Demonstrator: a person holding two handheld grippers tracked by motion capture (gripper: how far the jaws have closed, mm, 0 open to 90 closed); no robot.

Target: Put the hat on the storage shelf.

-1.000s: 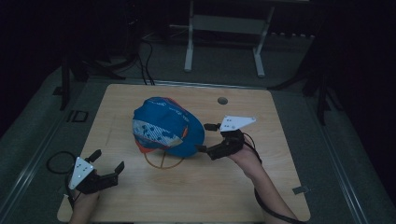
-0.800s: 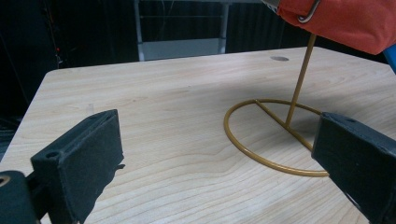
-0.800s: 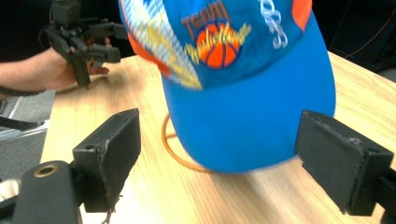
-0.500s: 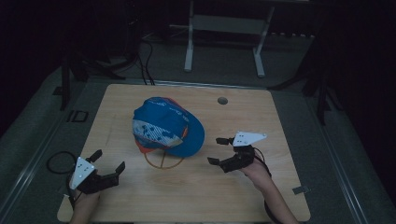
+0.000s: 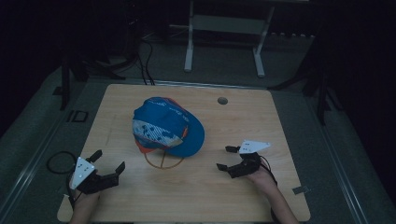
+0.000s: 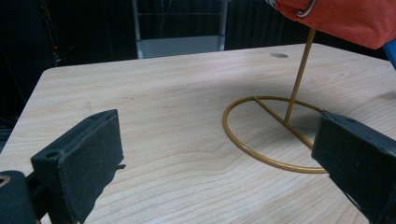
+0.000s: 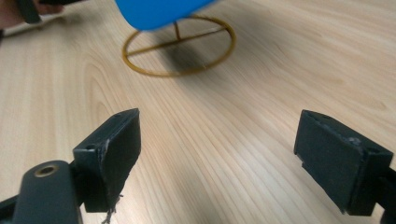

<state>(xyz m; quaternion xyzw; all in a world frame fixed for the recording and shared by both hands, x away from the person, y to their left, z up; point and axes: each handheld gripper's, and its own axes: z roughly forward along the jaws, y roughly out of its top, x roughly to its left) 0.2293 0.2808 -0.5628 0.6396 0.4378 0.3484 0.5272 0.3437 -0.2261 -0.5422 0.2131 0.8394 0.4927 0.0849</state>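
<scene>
one wooden table (image 5: 280, 126) stands in a dim room, and one blue cap (image 5: 170, 126) with orange and patterned panels sits on one thin gold wire stand (image 5: 163, 161) near the table's middle, a little left of centre. the stand has a single round base ring crossed by one straight bar, and one upright rod that rises into the cap. one small round hole (image 5: 222, 100) shows in the tabletop towards its far edge.

there are two grippers, one in each hand. the left gripper (image 5: 108, 163) is at the near left corner of the table, its two black jaws spread wide with nothing between them. in the left gripper view the stand's ring (image 6: 271, 130) lies on the wood ahead and to the right, with the cap's orange edge (image 6: 341, 18) at the top.

the right gripper (image 5: 226, 157) is at the near right, well apart from the cap, with its two jaws also spread wide and empty. in the right gripper view the ring (image 7: 180, 46) lies ahead beneath the cap's blue brim (image 7: 159, 11).

beyond the table, one pale metal frame (image 5: 224, 28) stands on the floor.
</scene>
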